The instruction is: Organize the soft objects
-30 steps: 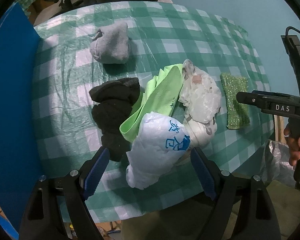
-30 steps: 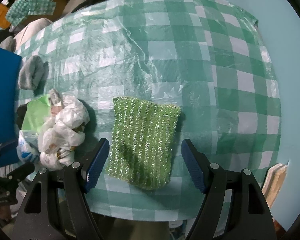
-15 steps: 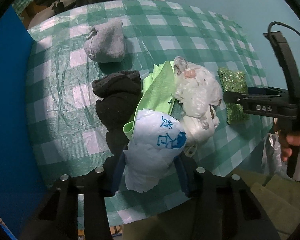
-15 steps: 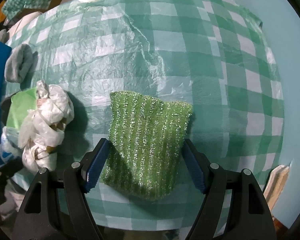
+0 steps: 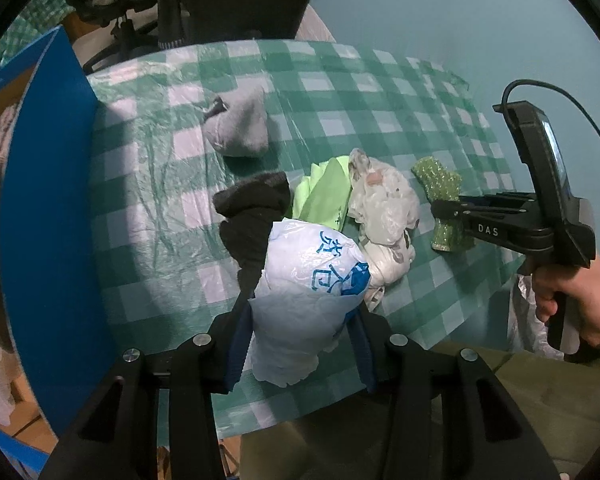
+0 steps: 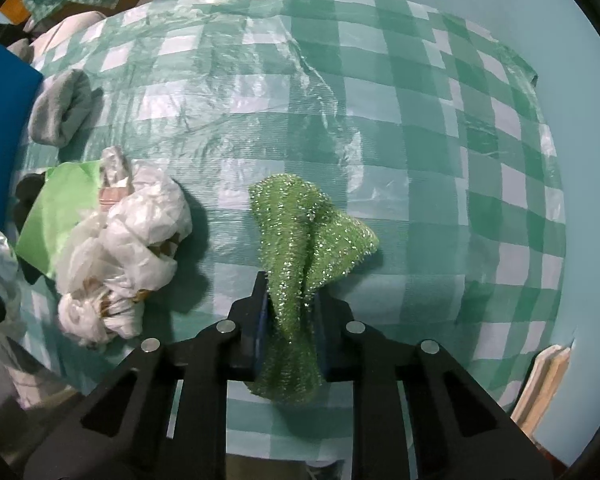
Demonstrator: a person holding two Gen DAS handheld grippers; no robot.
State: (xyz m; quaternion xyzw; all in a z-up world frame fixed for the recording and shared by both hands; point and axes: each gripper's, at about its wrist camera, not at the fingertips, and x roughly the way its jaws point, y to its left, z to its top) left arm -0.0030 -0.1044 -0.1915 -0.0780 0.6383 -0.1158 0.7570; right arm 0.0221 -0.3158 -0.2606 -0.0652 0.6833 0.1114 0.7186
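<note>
A white plastic bag with blue print (image 5: 312,292) is seen at lower centre, crumpled and pinched. A sparkly green cloth (image 6: 300,248), bunched into folds, is seen at centre, pinched at its lower end.

Both wrist views steeply down, sharing checked tablecloth (image 5: 172,184)

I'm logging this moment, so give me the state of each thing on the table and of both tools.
Left tool: shut on the white bag.
Right tool: shut on the green scrubber, bunching it.
Knotted bags: lying loose.
Grey sock: balled, untouched.
Black sock: untouched.
Green cloth: under the bags.
</note>
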